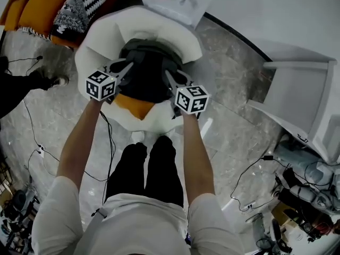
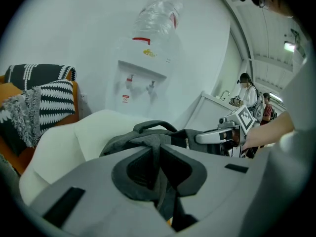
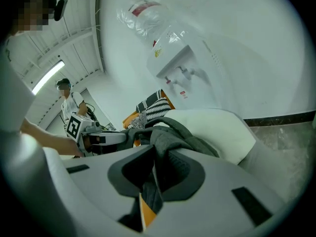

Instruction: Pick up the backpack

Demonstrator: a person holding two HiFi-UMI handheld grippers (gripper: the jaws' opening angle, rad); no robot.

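Office or lab lounge: water dispenser (image 2: 140, 83), floor cables (image 1: 111, 142), white armchair (image 1: 95, 41)

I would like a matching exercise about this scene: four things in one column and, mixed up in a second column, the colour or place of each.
Column 1
1. backpack
2. armchair
3. cushion
4. water dispenser

Column 2
a. white, beneath the backpack
b. black and white pattern
c. against the wall, a bottle on top
d. dark grey, clamped by the left gripper and the right gripper

Pairs: 1-d, 2-a, 3-b, 4-c
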